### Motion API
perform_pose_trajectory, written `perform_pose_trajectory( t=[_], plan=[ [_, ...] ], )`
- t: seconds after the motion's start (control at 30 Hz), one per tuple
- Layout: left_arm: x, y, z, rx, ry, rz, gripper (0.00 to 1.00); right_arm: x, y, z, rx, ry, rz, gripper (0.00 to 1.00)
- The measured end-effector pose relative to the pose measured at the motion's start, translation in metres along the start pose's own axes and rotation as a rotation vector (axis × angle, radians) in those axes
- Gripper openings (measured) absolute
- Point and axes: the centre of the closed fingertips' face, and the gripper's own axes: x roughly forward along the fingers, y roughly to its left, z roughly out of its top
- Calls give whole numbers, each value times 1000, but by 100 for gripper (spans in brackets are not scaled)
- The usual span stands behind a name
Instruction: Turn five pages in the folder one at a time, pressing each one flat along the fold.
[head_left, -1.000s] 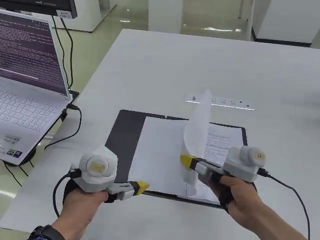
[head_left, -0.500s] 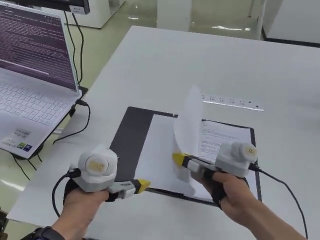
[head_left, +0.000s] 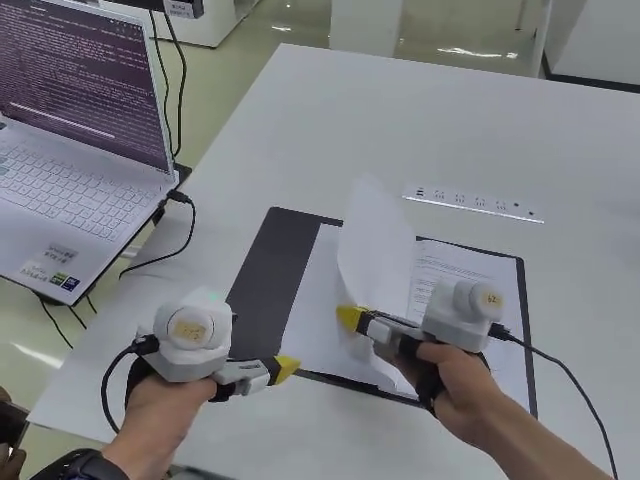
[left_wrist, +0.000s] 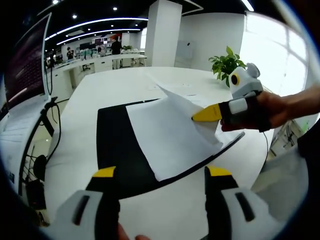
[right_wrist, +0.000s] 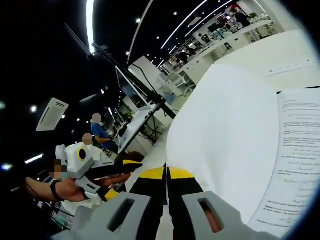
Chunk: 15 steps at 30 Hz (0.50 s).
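Observation:
A black folder (head_left: 262, 280) lies open on the white table, with a blank white sheet (left_wrist: 167, 137) on its left half and a printed page (head_left: 455, 275) on its right. My right gripper (head_left: 350, 318) is shut on the lower edge of a white page (head_left: 375, 250), which stands lifted and curved over the middle of the folder. In the right gripper view the closed jaws (right_wrist: 167, 173) pinch this page (right_wrist: 225, 135). My left gripper (head_left: 283, 369) hovers open at the folder's near edge, nothing between its fingers (left_wrist: 105, 173).
An open laptop (head_left: 70, 130) sits at the left on the table edge, with cables (head_left: 160, 250) trailing toward the folder. A white power strip (head_left: 470, 203) lies beyond the folder. The right gripper's cable (head_left: 560, 365) runs off to the right.
My right gripper has carried the lifted page leftward across the folder's middle. The left gripper stays at the near edge. The head camera has shifted.

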Motion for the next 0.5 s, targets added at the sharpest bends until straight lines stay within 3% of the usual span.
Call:
perform_pose_trajectory(
  t=[0.5],
  plan=[
    [-3,0,-5,-16,5,-2,69,14,-5,-14,38,40,0,0]
  ],
)
